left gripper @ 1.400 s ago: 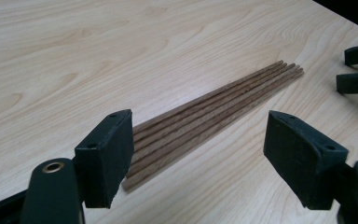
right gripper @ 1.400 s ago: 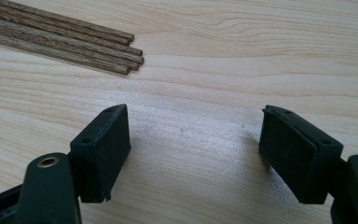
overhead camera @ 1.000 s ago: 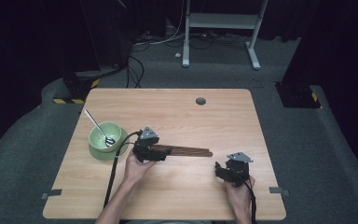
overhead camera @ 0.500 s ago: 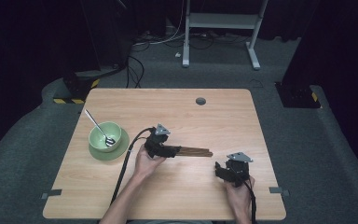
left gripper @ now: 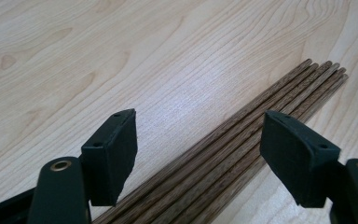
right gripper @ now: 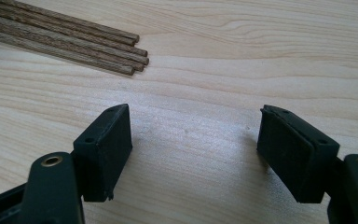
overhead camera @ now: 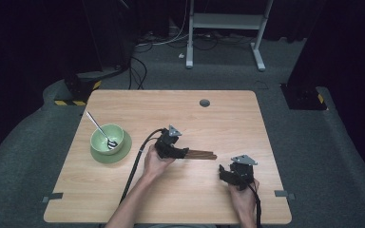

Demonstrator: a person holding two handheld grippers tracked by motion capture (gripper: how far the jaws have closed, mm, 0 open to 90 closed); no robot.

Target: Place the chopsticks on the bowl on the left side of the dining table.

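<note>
High view: the left tool [overhead camera: 183, 153] has slid right from the bowl [overhead camera: 107, 138] onto the sticks [overhead camera: 203, 155] mid-bench; the right tool [overhead camera: 230, 174] hasn't moved.

Left gripper view: jaws spread, just closing slightly, straddling the sticks [left gripper: 223, 154].

Right gripper view: jaws spread over bare bench [right gripper: 242, 56].
</note>
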